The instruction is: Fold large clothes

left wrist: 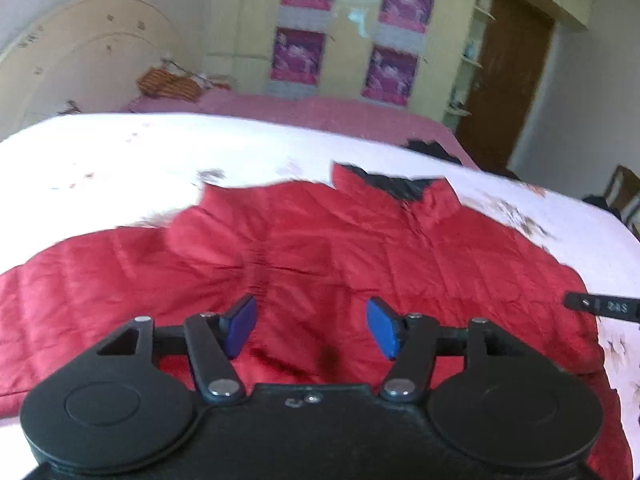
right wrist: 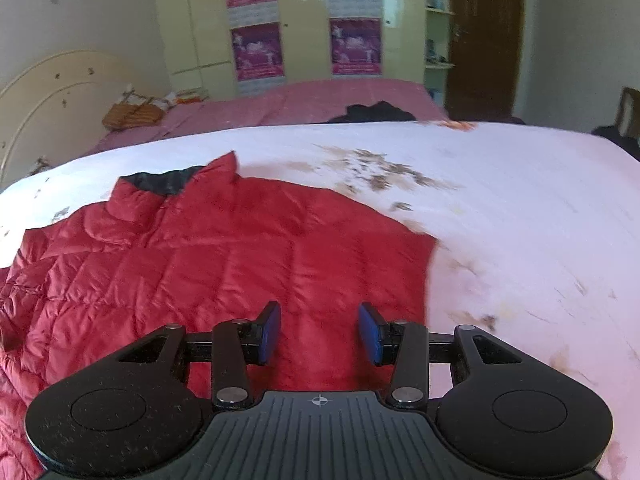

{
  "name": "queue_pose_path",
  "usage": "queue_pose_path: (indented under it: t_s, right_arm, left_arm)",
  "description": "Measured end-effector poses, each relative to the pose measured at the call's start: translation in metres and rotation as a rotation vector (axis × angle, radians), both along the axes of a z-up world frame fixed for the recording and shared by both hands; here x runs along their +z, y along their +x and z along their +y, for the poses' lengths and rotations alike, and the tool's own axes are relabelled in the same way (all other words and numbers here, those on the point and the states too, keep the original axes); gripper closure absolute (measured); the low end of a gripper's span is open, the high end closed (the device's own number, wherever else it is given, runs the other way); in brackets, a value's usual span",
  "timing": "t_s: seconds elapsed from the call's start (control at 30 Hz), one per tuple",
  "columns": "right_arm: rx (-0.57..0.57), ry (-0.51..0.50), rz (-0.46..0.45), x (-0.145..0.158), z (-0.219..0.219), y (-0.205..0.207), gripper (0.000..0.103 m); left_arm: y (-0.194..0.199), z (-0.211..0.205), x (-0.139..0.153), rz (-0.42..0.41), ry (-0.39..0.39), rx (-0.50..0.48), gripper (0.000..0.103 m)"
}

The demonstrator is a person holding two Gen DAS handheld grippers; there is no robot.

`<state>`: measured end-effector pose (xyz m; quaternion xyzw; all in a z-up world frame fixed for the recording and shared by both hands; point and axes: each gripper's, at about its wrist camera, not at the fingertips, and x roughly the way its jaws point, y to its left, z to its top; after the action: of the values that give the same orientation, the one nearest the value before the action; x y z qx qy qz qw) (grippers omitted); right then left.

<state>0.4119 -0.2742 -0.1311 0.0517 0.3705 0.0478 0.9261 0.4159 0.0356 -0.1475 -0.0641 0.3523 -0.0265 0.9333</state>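
Lying flat on the white bedsheet, the red jacket is slippery and puffy, so a thin pinch may slide off. Left gripper and right gripper stand apart, holding nothing.

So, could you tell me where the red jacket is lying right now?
The red jacket lies spread on the white floral bedspread, left of centre in the right wrist view, its dark-lined collar towards the wardrobe.
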Motion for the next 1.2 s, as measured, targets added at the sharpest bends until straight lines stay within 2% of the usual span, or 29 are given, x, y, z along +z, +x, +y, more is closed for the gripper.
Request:
queue_pose_path:
  t_s: [0.2, 0.27, 0.37, 0.47, 0.53, 0.6, 0.7, 0.83, 0.93, 1.03, 1.1, 1.17, 1.2]
  right_arm:
    - [0.014, -0.048, 0.062, -0.026, 0.012, 0.021, 0.060]
    - [0.013, -0.020, 0.081, -0.037, 0.006, 0.025, 0.057]
    - [0.012, -0.036, 0.093, -0.030, 0.007, 0.026, 0.057]
    - [0.031, -0.034, 0.048, -0.020, 0.014, 0.018, 0.056]
    - [0.064, -0.046, 0.084, -0.029, 0.021, 0.017, 0.056]
    - [0.084, -0.088, 0.081, -0.037, 0.025, 0.015, 0.056]
    - [0.076, -0.054, 0.093, -0.029, 0.022, 0.015, 0.056]
    - [0.113, -0.021, 0.055, -0.015, 0.032, 0.002, 0.056]
    - [0.148, -0.054, 0.093, -0.025, 0.045, 0.000, 0.055]
    - [0.152, -0.078, 0.099, -0.027, 0.050, -0.001, 0.053]
    - [0.161, -0.032, 0.086, -0.020, 0.050, -0.004, 0.044]
    - [0.179, -0.029, 0.053, -0.013, 0.057, -0.010, 0.036]
    - [0.194, -0.031, 0.040, -0.010, 0.062, -0.012, 0.036]
  left_arm:
    - [0.032, -0.006, -0.037, 0.125, 0.031, -0.003, 0.043]
    - [0.030, -0.002, -0.040, 0.133, 0.027, -0.002, 0.043]
    - [0.029, -0.001, -0.038, 0.154, 0.033, 0.000, 0.043]
    - [0.030, -0.003, -0.036, 0.165, 0.046, -0.003, 0.043]
    - [0.033, -0.005, -0.035, 0.171, 0.056, 0.002, 0.042]
    - [0.033, -0.007, -0.032, 0.180, 0.061, 0.008, 0.041]
    - [0.029, -0.010, -0.027, 0.191, 0.053, 0.012, 0.031]
    - [0.019, -0.013, -0.015, 0.187, 0.067, 0.024, 0.021]
    - [0.012, -0.011, -0.006, 0.178, 0.073, 0.039, 0.021]
    - [0.003, -0.005, 0.003, 0.170, 0.074, 0.056, 0.019]
    - [-0.004, 0.001, 0.008, 0.166, 0.076, 0.074, 0.018]
    - [-0.009, 0.008, 0.011, 0.167, 0.073, 0.093, 0.018]
    - [-0.012, 0.012, 0.012, 0.169, 0.071, 0.101, 0.018]
